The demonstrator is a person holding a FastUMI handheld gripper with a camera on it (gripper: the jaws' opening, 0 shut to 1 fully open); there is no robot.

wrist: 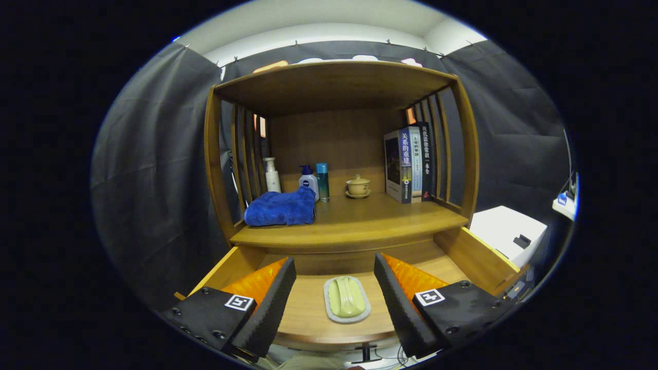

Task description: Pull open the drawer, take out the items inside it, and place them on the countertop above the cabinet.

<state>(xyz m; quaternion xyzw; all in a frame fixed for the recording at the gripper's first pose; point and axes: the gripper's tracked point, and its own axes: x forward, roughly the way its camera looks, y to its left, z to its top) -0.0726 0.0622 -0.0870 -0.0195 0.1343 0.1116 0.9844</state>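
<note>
- Drawer (480, 257): pulled out below the countertop, wooden, its floor bare except for one item.
- Soap dish (346, 300): pale green bar on a grey oval tray, lying flat on the drawer floor, between the two fingers and touching neither.
- Gripper (334, 292): fingers spread wide above the open drawer, one on each side of the soap dish, holding nothing.
- Countertop (360, 221): wooden shelf surface just above the drawer.
- Blue towel (281, 208): folded, at the countertop's left front.
- Three bottles (308, 181): upright behind the towel.
- Lidded cup on saucer (358, 186): at the back centre.
- Books (408, 163): standing upright at the right.
</note>
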